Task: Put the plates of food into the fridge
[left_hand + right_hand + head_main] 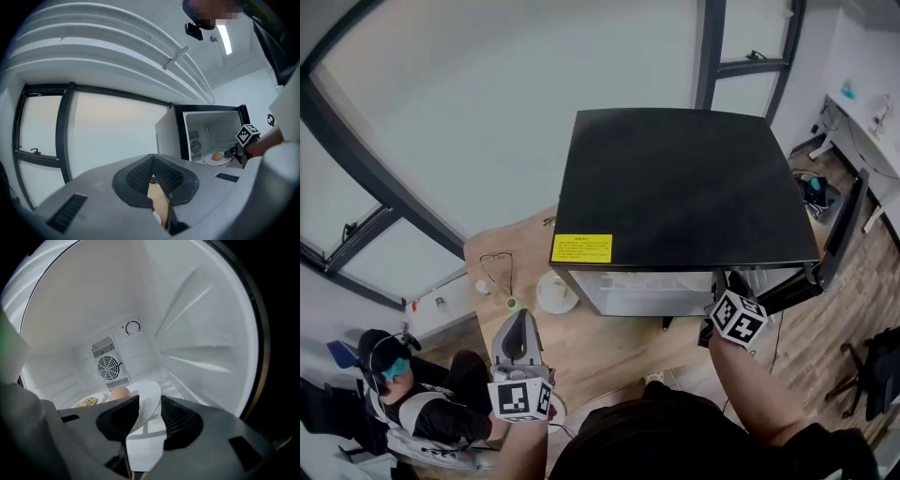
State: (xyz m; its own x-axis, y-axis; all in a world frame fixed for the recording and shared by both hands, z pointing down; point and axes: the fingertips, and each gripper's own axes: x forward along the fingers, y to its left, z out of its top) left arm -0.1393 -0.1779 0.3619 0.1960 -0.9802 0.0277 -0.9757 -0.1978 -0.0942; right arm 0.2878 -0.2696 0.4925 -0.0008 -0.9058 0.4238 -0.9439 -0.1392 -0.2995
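Note:
The black mini fridge stands open, its door swung to the right. My right gripper reaches into the white inside; its jaws stand apart, open, with the rim of a white plate between them. A light brown round piece of food lies on that plate. Behind it to the left sits a second plate of grainy food. From the left gripper view the same plate rests on the fridge floor by the right gripper. My left gripper hovers shut over the wooden table, holding nothing.
A white plate, a small green thing and a wire loop lie on the wooden table left of the fridge. A person sits at the lower left. Windows run behind the fridge.

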